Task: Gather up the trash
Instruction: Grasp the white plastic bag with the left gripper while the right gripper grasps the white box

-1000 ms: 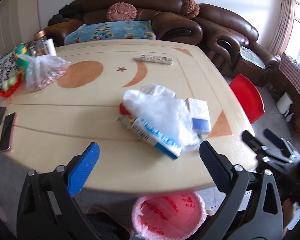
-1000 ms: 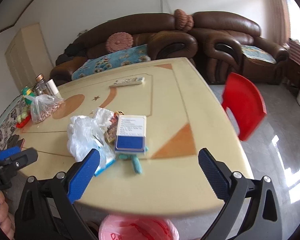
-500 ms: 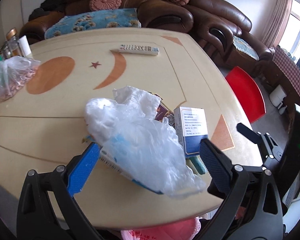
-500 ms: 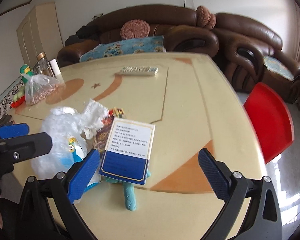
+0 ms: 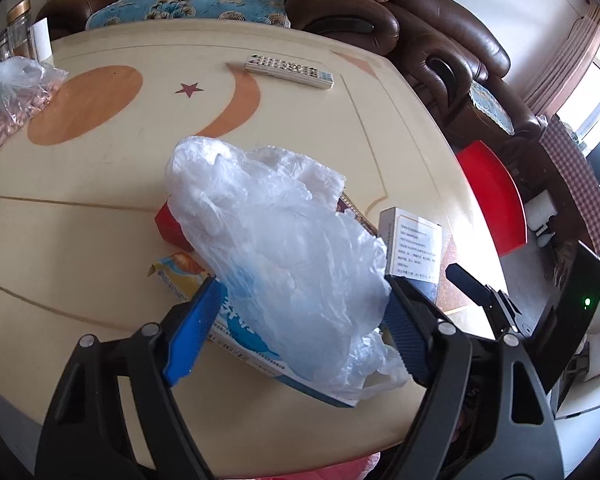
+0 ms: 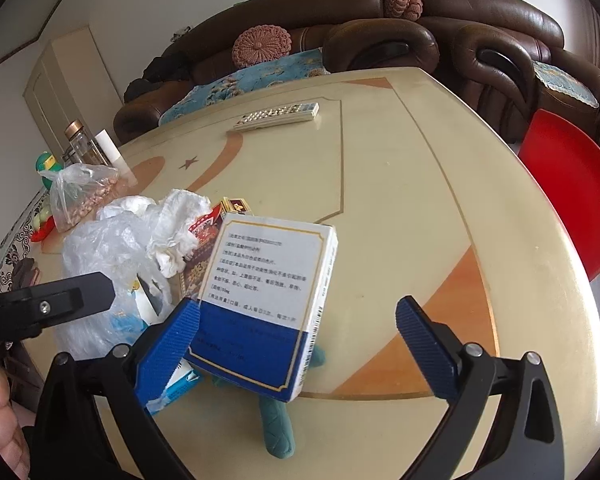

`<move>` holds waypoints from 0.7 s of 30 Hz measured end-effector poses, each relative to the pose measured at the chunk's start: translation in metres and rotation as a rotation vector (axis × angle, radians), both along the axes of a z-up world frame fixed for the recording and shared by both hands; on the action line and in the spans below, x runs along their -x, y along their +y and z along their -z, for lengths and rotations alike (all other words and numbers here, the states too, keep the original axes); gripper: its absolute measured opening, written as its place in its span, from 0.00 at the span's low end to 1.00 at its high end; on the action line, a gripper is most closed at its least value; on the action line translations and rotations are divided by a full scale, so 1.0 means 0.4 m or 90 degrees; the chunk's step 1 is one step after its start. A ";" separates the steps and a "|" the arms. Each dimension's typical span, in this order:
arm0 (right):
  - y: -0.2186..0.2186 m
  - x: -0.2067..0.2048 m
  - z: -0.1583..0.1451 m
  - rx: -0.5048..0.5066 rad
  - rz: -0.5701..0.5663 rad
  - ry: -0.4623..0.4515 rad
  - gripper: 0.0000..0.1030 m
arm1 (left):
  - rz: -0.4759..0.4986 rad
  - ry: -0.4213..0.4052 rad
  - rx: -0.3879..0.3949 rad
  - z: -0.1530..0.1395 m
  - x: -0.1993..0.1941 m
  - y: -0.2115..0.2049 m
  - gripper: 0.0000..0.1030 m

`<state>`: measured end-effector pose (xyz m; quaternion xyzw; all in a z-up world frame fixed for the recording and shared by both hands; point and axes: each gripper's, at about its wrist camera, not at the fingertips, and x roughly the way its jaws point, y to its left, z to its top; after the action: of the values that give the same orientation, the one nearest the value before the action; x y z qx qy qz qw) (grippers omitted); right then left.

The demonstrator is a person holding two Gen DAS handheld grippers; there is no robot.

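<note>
Two grippers are hanging over the near edge of the cream table [image 5: 100, 184], both spread wide with nothing clamped. The left gripper [image 5: 300, 332] is straddling a crumpled clear plastic bag [image 5: 276, 240], blue pads sitting on either side of it; can't really tell if the pads are touching the plastic. Under that bag a long blue-and-white carton [image 5: 260, 356] is lying flat, with an orange-printed end poking out to the left, and a red box [image 5: 170, 228] is peeking out behind it.

The right gripper [image 6: 296, 336] is opening around the near end of a white-and-blue medicine box [image 6: 268, 292], which is tilting up on top of the pile. Its left pad is right beside the box's corner, the right pad is well clear of it. A teal rubbery thing [image 6: 276, 428] is sticking out from under the box toward the table edge. A wad of white tissue [image 6: 176, 232] and a red-and-gold pack [image 6: 208, 228] are sitting just behind the box.

Further back, a bag of peanuts [image 6: 84, 196] is slumping near the left edge, with a glass jar [image 6: 80, 144] behind it. A remote control [image 5: 288, 70] is lying toward the far side. A red chair [image 6: 572, 184] is standing off the table's right edge, and a brown leather sofa [image 6: 380, 36] is running along the wall behind everything.
</note>
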<state>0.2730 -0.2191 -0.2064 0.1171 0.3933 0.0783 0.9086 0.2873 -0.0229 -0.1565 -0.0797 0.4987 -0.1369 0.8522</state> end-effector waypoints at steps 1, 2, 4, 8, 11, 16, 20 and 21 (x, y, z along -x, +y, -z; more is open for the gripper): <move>0.004 0.000 0.000 0.003 0.000 -0.001 0.93 | -0.003 -0.002 0.001 0.002 -0.002 0.002 0.76; 0.009 0.001 0.001 0.003 -0.002 0.001 0.93 | -0.006 -0.002 0.005 0.003 -0.004 0.004 0.76; 0.013 0.001 0.007 -0.013 -0.005 0.006 0.93 | -0.009 0.000 0.021 0.003 -0.006 0.012 0.77; 0.001 0.000 0.023 -0.029 0.010 0.013 0.93 | -0.021 -0.002 0.016 0.005 -0.011 0.021 0.81; -0.012 -0.004 0.032 -0.050 0.025 0.019 0.87 | -0.026 0.019 0.024 0.021 -0.023 0.023 0.81; -0.019 -0.010 0.039 -0.067 0.029 0.020 0.73 | -0.033 0.027 0.037 0.030 -0.032 0.036 0.75; -0.016 -0.012 0.041 -0.067 0.027 0.020 0.71 | -0.045 0.046 0.039 0.047 -0.045 0.051 0.64; -0.020 -0.011 0.042 -0.074 0.029 0.019 0.70 | -0.049 0.048 0.037 0.052 -0.044 0.055 0.61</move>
<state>0.2774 -0.2272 -0.2233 0.1801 0.3991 0.0785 0.8956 0.3051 -0.0008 -0.1773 -0.1284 0.5227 -0.1151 0.8349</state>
